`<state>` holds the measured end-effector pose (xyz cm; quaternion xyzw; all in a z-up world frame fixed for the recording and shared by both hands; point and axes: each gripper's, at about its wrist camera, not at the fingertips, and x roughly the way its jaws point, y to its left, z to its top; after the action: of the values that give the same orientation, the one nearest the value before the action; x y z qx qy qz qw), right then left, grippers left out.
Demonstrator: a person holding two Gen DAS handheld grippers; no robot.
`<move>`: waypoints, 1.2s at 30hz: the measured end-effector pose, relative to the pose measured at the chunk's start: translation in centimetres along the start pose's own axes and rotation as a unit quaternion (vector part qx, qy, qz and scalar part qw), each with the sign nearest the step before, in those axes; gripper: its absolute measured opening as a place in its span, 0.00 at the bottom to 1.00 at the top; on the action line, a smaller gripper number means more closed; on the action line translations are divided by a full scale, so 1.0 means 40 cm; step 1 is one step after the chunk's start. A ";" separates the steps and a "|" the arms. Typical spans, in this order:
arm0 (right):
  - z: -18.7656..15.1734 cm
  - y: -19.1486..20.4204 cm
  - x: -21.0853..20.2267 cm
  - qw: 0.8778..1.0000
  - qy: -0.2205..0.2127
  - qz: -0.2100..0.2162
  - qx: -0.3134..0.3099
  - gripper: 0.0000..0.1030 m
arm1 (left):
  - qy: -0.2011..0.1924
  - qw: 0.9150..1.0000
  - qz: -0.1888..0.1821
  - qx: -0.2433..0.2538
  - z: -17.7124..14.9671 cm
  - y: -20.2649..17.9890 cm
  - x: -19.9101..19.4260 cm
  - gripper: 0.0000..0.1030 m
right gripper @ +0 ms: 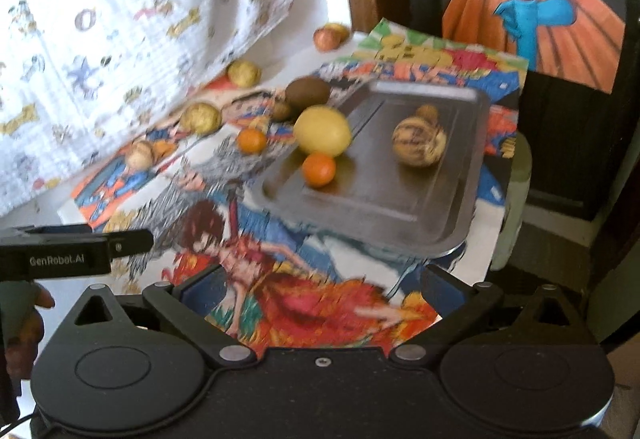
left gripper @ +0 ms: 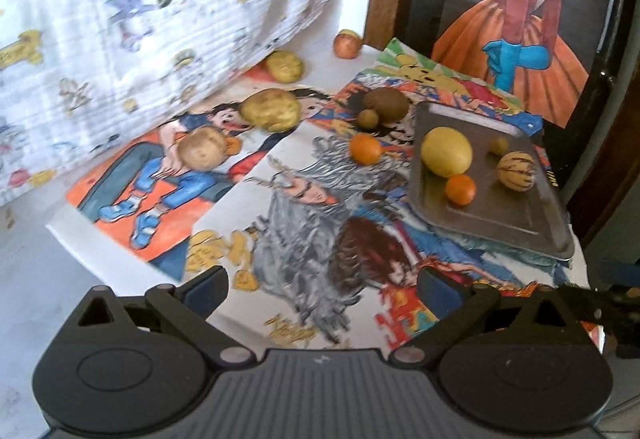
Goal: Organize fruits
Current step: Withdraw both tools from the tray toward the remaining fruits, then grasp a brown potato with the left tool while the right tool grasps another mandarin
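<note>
- Your left gripper (left gripper: 322,289) is spread wide with nothing between its fingers, hovering over the cartoon-printed covering (left gripper: 280,199).
- Your right gripper (right gripper: 322,289) is likewise wide apart and empty, above the covering, with the metal tray (right gripper: 440,207) ahead of it.
- On the tray: a yellow fruit (left gripper: 447,152) touching a small orange (left gripper: 461,189), a striped round fruit (left gripper: 516,171) and a small greenish fruit (left gripper: 499,145) beyond it.
- Just left of the tray lies another orange (left gripper: 364,148), with a brown fruit (left gripper: 385,103) and a smaller brown one (left gripper: 368,118) behind it.
- Further left sit three potatoes (left gripper: 271,108), and a reddish fruit (left gripper: 347,44) lies far back by the patterned cloth (left gripper: 140,19).
</note>
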<state>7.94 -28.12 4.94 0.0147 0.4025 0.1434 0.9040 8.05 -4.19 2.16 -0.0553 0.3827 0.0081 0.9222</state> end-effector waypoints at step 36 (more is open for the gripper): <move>0.277 0.301 0.163 0.990 -0.055 0.100 -0.084 0.99 | -0.010 0.993 0.081 -0.090 0.157 0.319 0.108 0.99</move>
<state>17.18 -13.82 9.43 -0.0132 0.3350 0.2648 0.9042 14.81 9.05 2.27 -0.1072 0.3741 0.1180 0.9136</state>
